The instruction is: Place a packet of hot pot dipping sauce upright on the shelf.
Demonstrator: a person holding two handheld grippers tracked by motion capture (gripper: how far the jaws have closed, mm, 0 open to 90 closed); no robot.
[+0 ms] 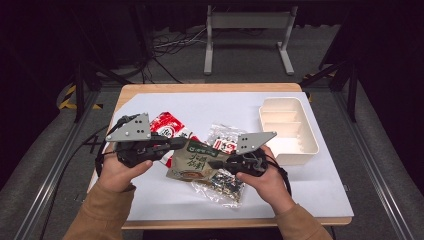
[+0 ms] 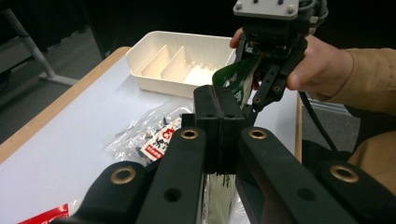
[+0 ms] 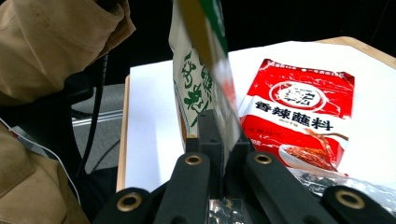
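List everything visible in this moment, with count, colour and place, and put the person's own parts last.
green packet: 1, green and beige, held up between both grippers above the table middle
red packet: 1, red and white, flat behind the green packet
clear bag: 1, transparent with small dark parts, under the green packet
divided tray: 1, cream, table's right side
table: 1, white top with wood edge
left gripper: 1, black, jaws shut on the green packet
right gripper: 1, black, jaws shut on the green packet
sleeves: 2, tan, bottom edge
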